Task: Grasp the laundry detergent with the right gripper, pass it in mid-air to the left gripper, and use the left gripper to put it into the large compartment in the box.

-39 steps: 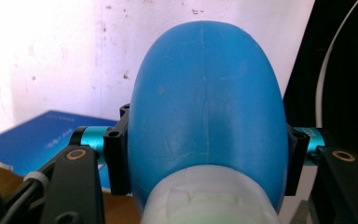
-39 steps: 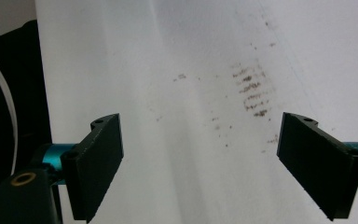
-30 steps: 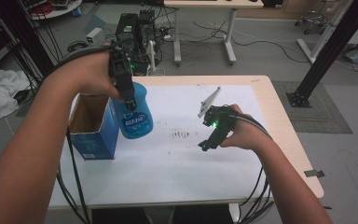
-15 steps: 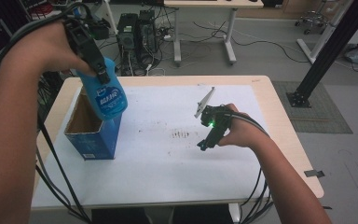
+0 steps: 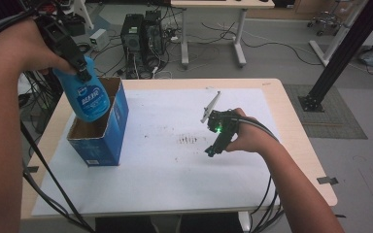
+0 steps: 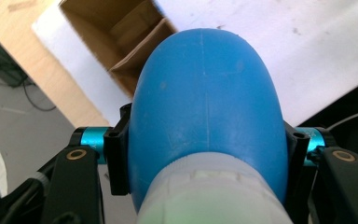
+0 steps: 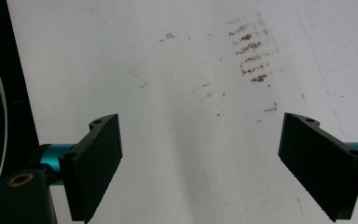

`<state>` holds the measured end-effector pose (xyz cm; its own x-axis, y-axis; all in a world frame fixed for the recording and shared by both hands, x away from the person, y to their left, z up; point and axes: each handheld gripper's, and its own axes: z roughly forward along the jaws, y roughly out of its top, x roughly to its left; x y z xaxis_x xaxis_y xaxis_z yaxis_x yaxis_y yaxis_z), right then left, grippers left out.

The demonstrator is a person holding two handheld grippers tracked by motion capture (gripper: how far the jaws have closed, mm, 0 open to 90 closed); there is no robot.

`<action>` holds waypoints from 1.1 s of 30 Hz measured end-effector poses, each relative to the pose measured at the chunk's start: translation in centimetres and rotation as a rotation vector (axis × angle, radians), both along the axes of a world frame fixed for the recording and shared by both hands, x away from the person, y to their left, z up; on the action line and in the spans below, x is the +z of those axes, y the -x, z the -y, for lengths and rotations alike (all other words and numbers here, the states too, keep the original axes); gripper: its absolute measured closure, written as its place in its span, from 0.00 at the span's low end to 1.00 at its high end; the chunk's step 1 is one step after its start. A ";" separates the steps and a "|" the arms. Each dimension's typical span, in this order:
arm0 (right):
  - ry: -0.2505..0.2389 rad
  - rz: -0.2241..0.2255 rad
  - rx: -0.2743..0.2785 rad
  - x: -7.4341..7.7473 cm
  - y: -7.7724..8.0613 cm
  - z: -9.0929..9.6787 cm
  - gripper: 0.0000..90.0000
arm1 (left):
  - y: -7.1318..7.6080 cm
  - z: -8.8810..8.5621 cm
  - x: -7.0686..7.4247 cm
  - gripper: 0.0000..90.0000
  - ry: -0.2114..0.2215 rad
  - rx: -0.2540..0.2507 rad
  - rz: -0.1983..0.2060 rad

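Observation:
A blue plastic bottle (image 5: 88, 99) with a printed label hangs over the open top of a blue cardboard box (image 5: 104, 141) at the table's left. My left gripper (image 5: 81, 73) is shut on its upper part. In the left gripper view the bottle (image 6: 205, 93) sits between both pads, its white cap end (image 6: 214, 196) nearest the camera and the box's brown inside (image 6: 116, 37) below it. My right gripper (image 5: 212, 149) rests low over the white sheet at centre right, jaws open. The right gripper view has it (image 7: 200, 158) with nothing between the pads.
A white sheet (image 5: 175, 170) covers most of the wooden table (image 5: 301, 145). Brown smudges (image 5: 188, 140) mark it left of the right gripper, also in the right gripper view (image 7: 251, 56). Cables hang off the table's left and front edges. Computer towers (image 5: 143, 34) stand on the floor behind.
My left hand has carried the bottle leftward and up, from beside the box's right wall to above its open top. The right gripper has stayed put.

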<state>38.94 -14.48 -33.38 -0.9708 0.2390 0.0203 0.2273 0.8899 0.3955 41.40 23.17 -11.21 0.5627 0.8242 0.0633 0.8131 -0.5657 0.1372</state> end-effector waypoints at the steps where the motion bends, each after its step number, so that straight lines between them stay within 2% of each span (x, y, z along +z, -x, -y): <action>1: 0.000 0.000 0.000 0.0 0.0 0.0 0.14 | 0.0 0.0 0.0 0.42 0.000 0.000 0.000; 5: 0.008 -0.004 0.006 -0.2 -0.1 -0.3 0.14 | -0.4 -0.6 -1.5 0.42 -0.003 0.001 -0.003; 6: 0.008 -0.004 0.006 -0.2 -0.1 -0.3 0.14 | -0.4 -0.6 -1.5 0.42 -0.003 0.001 -0.003; 7: 0.010 -0.002 0.006 -0.2 -0.1 -0.4 0.14 | -0.6 -0.9 -2.7 0.42 0.007 0.006 -0.006; 9: 0.012 -0.004 0.006 -0.5 -0.1 -0.4 0.14 | -0.9 -1.0 -3.6 0.42 0.005 0.002 -0.016; 10: 0.012 -0.004 0.006 -0.5 -0.1 -0.4 0.14 | -0.9 -1.0 -3.6 0.42 0.005 0.002 -0.016; 12: 0.014 -0.008 0.005 -0.6 -0.2 -0.5 0.14 | -1.1 -1.0 -4.8 0.42 0.000 0.001 -0.026; 13: 0.014 -0.008 0.005 -0.6 -0.2 -0.5 0.14 | -1.1 -1.0 -4.8 0.42 0.000 0.001 -0.026; 14: 0.018 -0.010 0.001 -0.6 -0.2 -0.6 0.14 | -1.3 -1.0 -5.7 0.42 -0.003 0.004 -0.031; 15: 0.018 -0.010 0.001 -0.6 -0.2 -0.6 0.14 | -1.3 -1.0 -5.7 0.42 -0.003 0.004 -0.031; 16: 0.015 -0.005 0.007 -0.6 -0.2 -0.7 0.14 | -1.4 -1.2 -7.1 0.42 0.000 0.010 -0.034; 18: 0.014 -0.001 0.006 -0.6 -0.2 -0.6 0.14 | -1.5 -1.3 -8.1 0.42 0.005 0.016 -0.033; 22: 0.014 -0.006 0.004 -0.6 -0.2 -0.6 0.14 | -1.7 -1.4 -9.2 0.42 -0.001 0.011 -0.041; 23: 0.014 -0.002 0.004 -0.6 -0.2 -0.6 0.14 | -1.8 -1.5 -10.6 0.42 -0.007 0.008 -0.049; 24: 0.012 -0.001 0.007 -0.7 -0.2 -0.6 0.14 | -1.8 -1.5 -11.1 0.42 -0.014 0.005 -0.055; 28: 0.016 -0.005 0.004 -0.7 -0.1 -0.7 0.14 | -2.0 -1.6 -13.1 0.42 -0.022 -0.005 -0.068; 29: 0.016 -0.005 0.004 -0.7 -0.1 -0.7 0.14 | -2.0 -1.6 -13.1 0.42 -0.022 -0.005 -0.068; 33: 0.016 -0.006 0.009 -0.9 -0.1 -0.8 0.14 | -2.1 -1.6 -14.8 0.42 -0.021 -0.007 -0.083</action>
<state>39.06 -13.67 -34.30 -0.9727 0.2308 0.0228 0.2220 0.8980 0.3800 43.49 24.80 -25.97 0.5724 0.8192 0.0337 0.8172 -0.5734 0.0577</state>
